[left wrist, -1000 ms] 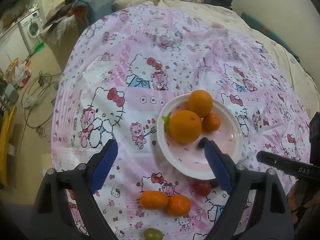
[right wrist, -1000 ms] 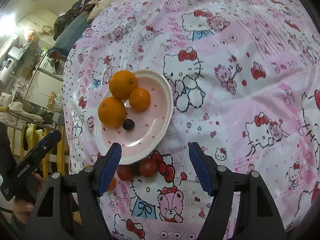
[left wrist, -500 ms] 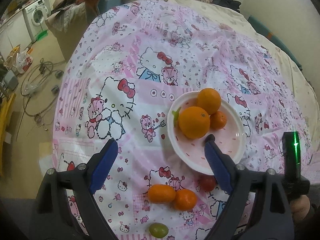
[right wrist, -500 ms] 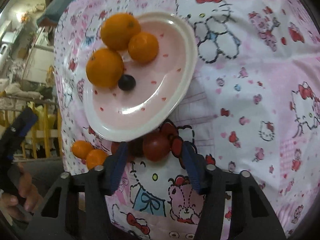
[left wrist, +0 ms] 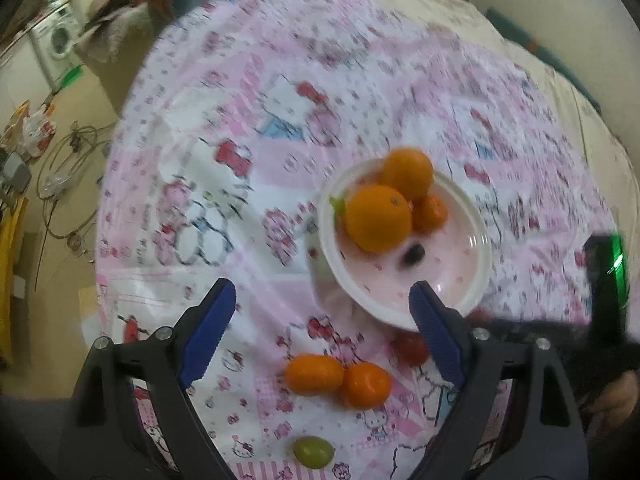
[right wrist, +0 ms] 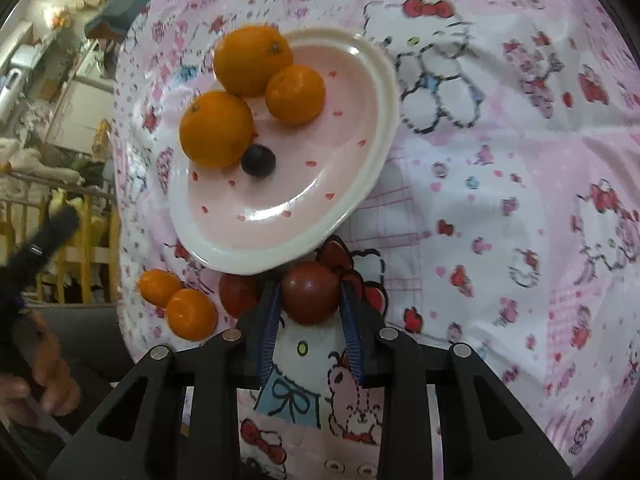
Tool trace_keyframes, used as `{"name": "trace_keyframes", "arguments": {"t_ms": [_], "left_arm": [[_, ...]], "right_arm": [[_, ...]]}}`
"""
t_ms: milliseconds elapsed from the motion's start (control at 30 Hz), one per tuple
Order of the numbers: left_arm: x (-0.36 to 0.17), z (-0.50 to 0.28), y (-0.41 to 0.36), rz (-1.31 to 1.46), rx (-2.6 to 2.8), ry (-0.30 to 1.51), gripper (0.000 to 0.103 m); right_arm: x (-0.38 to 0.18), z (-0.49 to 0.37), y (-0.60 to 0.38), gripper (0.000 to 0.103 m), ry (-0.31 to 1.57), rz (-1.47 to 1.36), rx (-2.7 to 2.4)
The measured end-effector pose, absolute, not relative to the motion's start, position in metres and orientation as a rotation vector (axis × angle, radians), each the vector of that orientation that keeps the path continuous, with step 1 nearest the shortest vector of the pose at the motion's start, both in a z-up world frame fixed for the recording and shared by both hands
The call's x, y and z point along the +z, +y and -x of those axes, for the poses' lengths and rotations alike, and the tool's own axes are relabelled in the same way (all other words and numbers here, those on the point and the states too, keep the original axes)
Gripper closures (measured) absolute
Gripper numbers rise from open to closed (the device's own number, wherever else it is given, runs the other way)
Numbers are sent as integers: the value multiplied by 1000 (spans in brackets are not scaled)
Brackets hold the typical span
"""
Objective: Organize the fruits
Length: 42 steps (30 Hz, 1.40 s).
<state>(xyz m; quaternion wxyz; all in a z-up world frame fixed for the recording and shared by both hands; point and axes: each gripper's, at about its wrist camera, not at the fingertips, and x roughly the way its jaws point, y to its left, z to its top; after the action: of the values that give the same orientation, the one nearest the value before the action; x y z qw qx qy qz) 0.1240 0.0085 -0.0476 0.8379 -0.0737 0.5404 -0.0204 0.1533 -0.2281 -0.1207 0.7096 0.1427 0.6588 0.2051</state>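
A pink plate (right wrist: pixel 280 208) with a white rim sits on the cartoon-print cloth. It holds three oranges (right wrist: pixel 216 134) and a dark berry (right wrist: pixel 258 161). Just below its rim lies a red tomato (right wrist: pixel 310 294). My right gripper (right wrist: pixel 309 293) is closing on it, with both blue pads against its sides. A second tomato (right wrist: pixel 238 296) lies just to its left. Two small oranges (left wrist: pixel 314 374) and a green grape (left wrist: pixel 313 452) lie loose on the cloth. My left gripper (left wrist: pixel 320 286) hangs open above the cloth, left of the plate (left wrist: pixel 452 276), holding nothing.
The cloth-covered table's round edge drops to the floor at the left, where cables (left wrist: pixel 68 168) and a washing machine (left wrist: pixel 58 44) stand. A bed (left wrist: pixel 560 92) lies beyond the table at the right. A hand (right wrist: pixel 52 380) holds the left gripper's handle.
My right gripper has come down to the red tomato and its jaws have narrowed from wide open to touching it. The left gripper has stayed open and barely moved.
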Motion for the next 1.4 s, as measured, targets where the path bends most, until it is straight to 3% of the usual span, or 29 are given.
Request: {"name": "trace_keyframes", "arguments": {"t_ms": [167, 467, 933, 1000, 1400], "left_arm": [[-66, -120, -27, 88, -143, 1224, 18], [-98, -118, -92, -47, -284, 1369, 39], [-136, -135, -102, -41, -273, 1497, 65], [-136, -137, -100, -41, -273, 1501, 75], [-120, -130, -72, -22, -238, 1485, 75]], "right_arm": [[-101, -152, -257, 72, 1385, -383, 415], [-88, -152, -288, 72, 1320, -452, 352], [-82, -150, -307, 72, 1294, -490, 331], [-81, -150, -306, 72, 1294, -488, 333], [-80, -151, -299, 72, 1293, -476, 345]]}}
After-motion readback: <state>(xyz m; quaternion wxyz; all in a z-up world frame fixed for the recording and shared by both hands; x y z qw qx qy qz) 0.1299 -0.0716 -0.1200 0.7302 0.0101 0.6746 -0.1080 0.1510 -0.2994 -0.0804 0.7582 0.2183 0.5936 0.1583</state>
